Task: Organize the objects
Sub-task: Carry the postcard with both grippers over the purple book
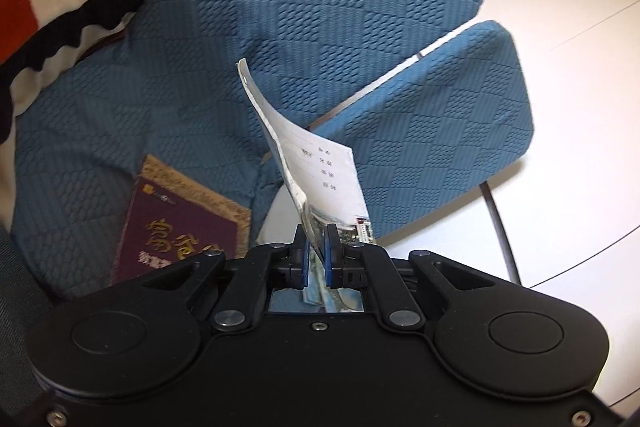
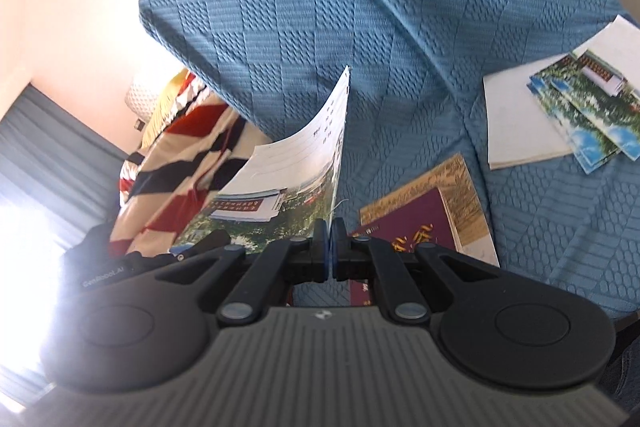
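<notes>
Left fingers: my left gripper point(image 1: 318, 251) is clamped on the lower edge of a thin booklet point(image 1: 320, 171); the blue pads point(image 1: 306, 259) press it from both sides, low in the centre of the left wrist view.
Right fingers: my right gripper point(image 2: 330, 247) is closed tight on an edge of a booklet too, its photo cover and lined white page fanning to the left of centre in the right wrist view point(image 2: 288, 171). I judge this is the same booklet, one hand at each end, though I cannot be sure.
Booklet: held up off the blue sofa point(image 1: 280, 7), curling, its free corner rising toward mid-frame.
Beneath: a purple book point(image 1: 180, 223) with gold lettering lies flat on the seat, lower left of the left view.
Further out: a loose pile of white and photo-cover booklets point(image 2: 560, 115) at the right edge of the right view; a striped blanket point(image 2: 180, 163) at left.
Step in hand: carrying the booklet toward a place to stack it.
Next move: lower both hands together, keep it flat, line its edges over the purple book or the pile, then let go.
</notes>
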`<action>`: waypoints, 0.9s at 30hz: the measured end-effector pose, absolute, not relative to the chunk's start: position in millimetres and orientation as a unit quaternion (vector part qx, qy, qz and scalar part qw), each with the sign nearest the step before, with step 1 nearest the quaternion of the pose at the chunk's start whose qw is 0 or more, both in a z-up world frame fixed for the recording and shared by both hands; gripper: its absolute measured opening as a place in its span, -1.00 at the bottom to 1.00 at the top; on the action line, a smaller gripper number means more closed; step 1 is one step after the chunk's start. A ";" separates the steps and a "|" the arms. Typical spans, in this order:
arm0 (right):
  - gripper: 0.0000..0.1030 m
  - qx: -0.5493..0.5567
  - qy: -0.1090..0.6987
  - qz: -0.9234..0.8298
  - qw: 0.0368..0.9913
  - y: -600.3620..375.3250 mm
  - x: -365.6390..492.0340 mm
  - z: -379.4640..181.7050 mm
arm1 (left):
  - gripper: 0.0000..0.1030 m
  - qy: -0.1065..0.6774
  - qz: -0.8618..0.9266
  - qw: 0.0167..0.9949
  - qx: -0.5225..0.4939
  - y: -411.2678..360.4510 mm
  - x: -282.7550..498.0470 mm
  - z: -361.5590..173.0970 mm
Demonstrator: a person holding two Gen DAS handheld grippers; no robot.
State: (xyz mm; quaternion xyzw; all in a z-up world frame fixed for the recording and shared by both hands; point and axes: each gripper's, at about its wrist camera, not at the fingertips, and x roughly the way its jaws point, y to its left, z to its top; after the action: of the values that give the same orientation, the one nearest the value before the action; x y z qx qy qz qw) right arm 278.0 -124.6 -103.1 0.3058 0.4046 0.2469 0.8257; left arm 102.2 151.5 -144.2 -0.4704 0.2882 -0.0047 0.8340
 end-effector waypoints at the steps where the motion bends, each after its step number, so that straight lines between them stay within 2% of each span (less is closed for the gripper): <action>1: -0.91 0.302 0.408 0.248 0.825 -122.4 278.6 -107.6 | -0.88 0.291 0.001 0.831 -0.474 152.9 101.2 -150.7; 17: -0.91 0.262 0.470 0.208 0.817 -114.2 285.2 -185.5 | -0.86 0.378 0.054 0.769 -0.512 156.0 109.8 -252.0; 27: -0.91 0.265 0.481 0.190 0.814 -120.2 274.4 -209.3 | -0.86 0.412 0.064 0.758 -0.502 139.9 105.5 -273.9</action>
State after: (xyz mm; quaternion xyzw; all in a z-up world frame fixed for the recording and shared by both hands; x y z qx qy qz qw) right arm 274.4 -120.2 -209.3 0.2650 0.4808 0.1904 0.8139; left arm 105.5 139.9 -273.9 -0.5017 0.4116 0.0638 0.7582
